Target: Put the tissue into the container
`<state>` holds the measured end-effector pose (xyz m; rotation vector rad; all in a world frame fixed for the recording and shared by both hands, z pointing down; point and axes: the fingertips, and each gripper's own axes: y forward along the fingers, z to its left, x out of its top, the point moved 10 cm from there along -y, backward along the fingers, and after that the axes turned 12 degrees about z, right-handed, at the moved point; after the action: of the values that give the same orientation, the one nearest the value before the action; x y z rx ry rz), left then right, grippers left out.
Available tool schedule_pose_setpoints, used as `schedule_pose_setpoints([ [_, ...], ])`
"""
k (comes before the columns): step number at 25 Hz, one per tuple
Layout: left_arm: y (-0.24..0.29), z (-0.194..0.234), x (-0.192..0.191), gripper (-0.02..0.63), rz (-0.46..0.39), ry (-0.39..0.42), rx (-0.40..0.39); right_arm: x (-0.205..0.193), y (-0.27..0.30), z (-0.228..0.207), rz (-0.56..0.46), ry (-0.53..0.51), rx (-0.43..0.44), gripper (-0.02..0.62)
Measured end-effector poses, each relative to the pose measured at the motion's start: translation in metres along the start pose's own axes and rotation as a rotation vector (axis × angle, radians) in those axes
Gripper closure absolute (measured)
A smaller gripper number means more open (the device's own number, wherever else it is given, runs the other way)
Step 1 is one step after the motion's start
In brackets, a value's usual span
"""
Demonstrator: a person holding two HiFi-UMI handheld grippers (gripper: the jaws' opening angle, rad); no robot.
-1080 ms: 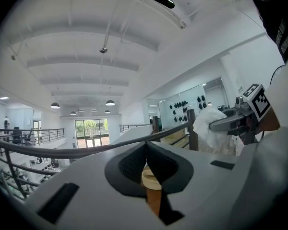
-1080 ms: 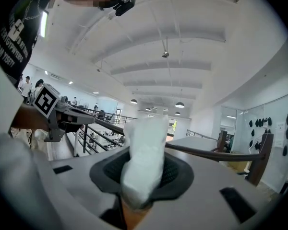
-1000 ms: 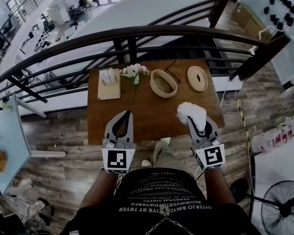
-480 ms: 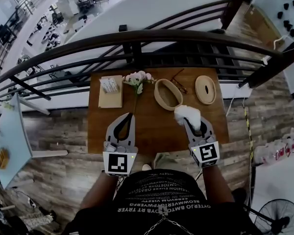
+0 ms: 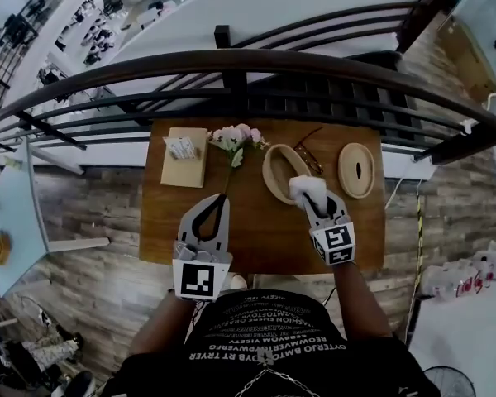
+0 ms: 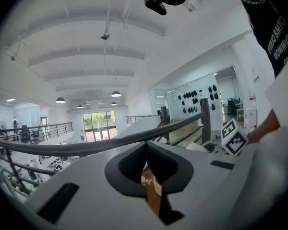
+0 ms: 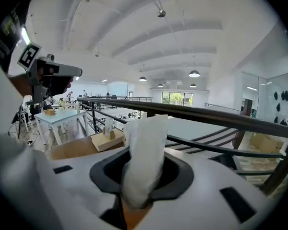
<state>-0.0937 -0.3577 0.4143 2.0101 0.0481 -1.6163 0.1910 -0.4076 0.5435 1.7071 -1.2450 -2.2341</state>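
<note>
Nearby, right gripper (image 5: 311, 203) clenching tissue (image 5: 307, 187) by container (image 5: 269, 172), left gripper (image 5: 221, 198) closed empty, flowers (image 5: 236, 136), lid (image 5: 357, 170).

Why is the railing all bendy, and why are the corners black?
Head view: the wide lens bows the railing into an arc. Left gripper view and right gripper view: fisheye lenses curve it too and leave black corners. Right gripper view: the tissue, so near, looks huge.
</note>
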Motion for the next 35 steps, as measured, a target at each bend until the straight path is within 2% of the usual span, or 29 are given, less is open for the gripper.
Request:
schedule_pose_setpoints([
  [7, 0.024, 0.006, -0.012, 0.580, 0.083, -0.014, 0.033, -0.025, 0.095, -0.026, 0.160, 0.019, 0.055, 0.474],
  [14, 0.030, 0.007, -0.023, 0.580, 0.164, -0.019, 0.051, -0.050, 0.163, -0.027, 0.357, -0.015, 0.128, 0.473],
  [21, 0.028, 0.007, -0.033, 0.580, 0.186, -0.025, 0.063, -0.051, 0.190, -0.017, 0.558, -0.179, 0.128, 0.457],
  [22, 0.027, 0.006, -0.034, 0.580, 0.186, -0.024, 0.062, -0.053, 0.190, -0.016, 0.564, -0.183, 0.138, 0.442],
  [24, 0.023, 0.004, -0.034, 0.580, 0.181, -0.023, 0.061, -0.053, 0.186, -0.015, 0.552, -0.161, 0.167, 0.332],
  [26, 0.019, 0.005, -0.032, 0.580, 0.165, -0.025, 0.062, -0.048, 0.177, -0.017, 0.523, -0.145, 0.169, 0.264],
  [29, 0.010, 0.008, -0.031, 0.580, 0.162, -0.020, 0.068, -0.043, 0.155, -0.022, 0.459, -0.125, 0.133, 0.250],
  [32, 0.002, 0.008, -0.027, 0.580, 0.162, -0.014, 0.077, -0.040, 0.125, -0.027, 0.404, -0.058, 0.093, 0.250],
  [35, -0.009, 0.009, -0.026, 0.580, 0.120, -0.021, 0.073, -0.032, 0.082, -0.029, 0.316, -0.041, 0.022, 0.253],
])
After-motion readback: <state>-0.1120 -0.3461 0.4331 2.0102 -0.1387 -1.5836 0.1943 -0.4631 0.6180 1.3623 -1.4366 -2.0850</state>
